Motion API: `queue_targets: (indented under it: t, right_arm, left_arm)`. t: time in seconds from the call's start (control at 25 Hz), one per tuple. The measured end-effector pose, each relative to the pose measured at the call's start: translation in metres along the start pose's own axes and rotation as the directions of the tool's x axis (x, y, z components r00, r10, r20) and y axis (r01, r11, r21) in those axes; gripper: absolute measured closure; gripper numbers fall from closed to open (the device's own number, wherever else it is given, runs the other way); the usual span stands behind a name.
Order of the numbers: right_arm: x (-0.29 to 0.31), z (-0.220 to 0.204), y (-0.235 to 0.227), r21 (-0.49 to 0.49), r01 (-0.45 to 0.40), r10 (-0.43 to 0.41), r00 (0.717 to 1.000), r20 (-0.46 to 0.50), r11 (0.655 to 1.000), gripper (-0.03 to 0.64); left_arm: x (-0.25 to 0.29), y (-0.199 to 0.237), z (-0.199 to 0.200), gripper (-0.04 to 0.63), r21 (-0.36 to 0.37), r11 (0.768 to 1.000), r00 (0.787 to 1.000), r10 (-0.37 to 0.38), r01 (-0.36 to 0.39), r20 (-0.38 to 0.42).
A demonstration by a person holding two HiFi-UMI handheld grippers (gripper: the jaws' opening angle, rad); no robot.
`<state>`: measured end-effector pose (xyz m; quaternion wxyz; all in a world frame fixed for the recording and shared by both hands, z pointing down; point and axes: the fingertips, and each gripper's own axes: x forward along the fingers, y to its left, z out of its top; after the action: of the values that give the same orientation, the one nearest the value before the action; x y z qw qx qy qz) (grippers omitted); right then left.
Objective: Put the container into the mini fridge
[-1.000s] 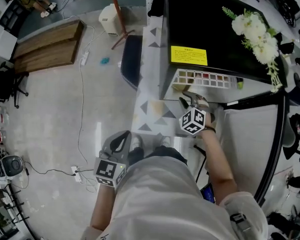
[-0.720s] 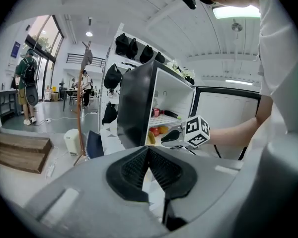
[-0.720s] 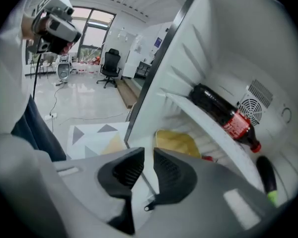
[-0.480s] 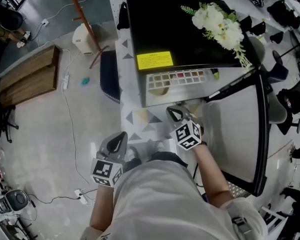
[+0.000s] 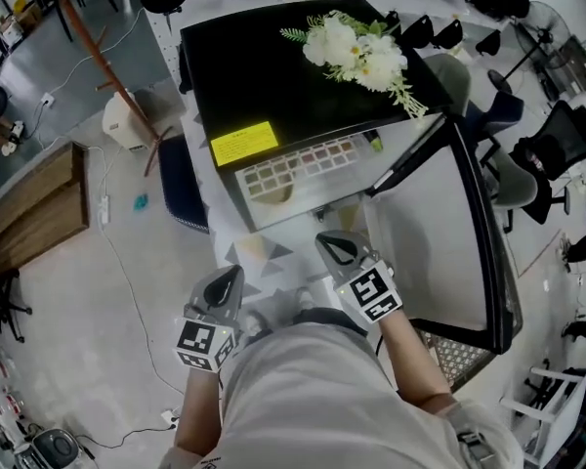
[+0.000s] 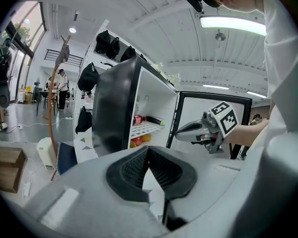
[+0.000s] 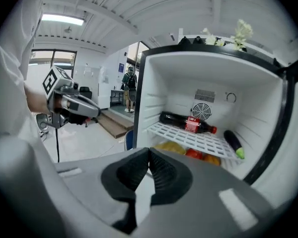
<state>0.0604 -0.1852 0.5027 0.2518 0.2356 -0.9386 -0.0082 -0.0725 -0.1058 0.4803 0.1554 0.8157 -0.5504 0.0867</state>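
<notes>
The black mini fridge [image 5: 273, 96] stands with its door [image 5: 439, 233] swung open to the right. On its white wire shelf [image 7: 188, 138] lie a cola bottle [image 7: 187, 122] and a dark eggplant [image 7: 233, 143]. Yellow, red and orange things [image 7: 188, 151] sit below the shelf; I cannot tell which is the container. My right gripper [image 5: 338, 250] hangs a little in front of the opening, shut and empty, pads [image 7: 157, 165] meeting. My left gripper [image 5: 225, 287] is lower left, near the body, also shut with nothing in it.
White flowers [image 5: 356, 52] and a yellow sticker [image 5: 244, 143] lie on the fridge top. A patterned panel [image 5: 264, 252] stands on the floor left of the fridge. A coat stand [image 5: 98, 76], a wooden platform [image 5: 34, 213] and cables lie farther left; chairs crowd the right.
My right gripper has drawn back from the fridge opening towards the body and its jaws have closed on nothing. The head view has swung, so the fridge now sits higher and more to the left.
</notes>
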Motion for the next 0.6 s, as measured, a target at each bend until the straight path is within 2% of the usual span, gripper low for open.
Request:
queue_targets:
  t: [0.16,0.32,0.6]
  right_arm:
    - [-0.027,0.014,-0.001,0.079,0.033,-0.040,0.996,0.080,0.996,0.614]
    - [-0.051,0.019,-0.002,0.132,0.083,-0.100,0.988,0.120,0.988,0.614]
    - [-0.080,0.029,-0.002,0.178,0.121,-0.154,0.970,0.185,0.977,0.614]
  left_arm:
    - [0.011,-0.007,0.009,0.592,0.019,0.998,0.998,-0.057,0.057,0.007]
    - [0.018,-0.017,0.017,0.592,0.023,0.993,0.994,-0.113,0.112,0.014]
    - [0.025,-0.031,0.031,0.592,0.046,0.981,0.980,-0.192,0.190,0.045]
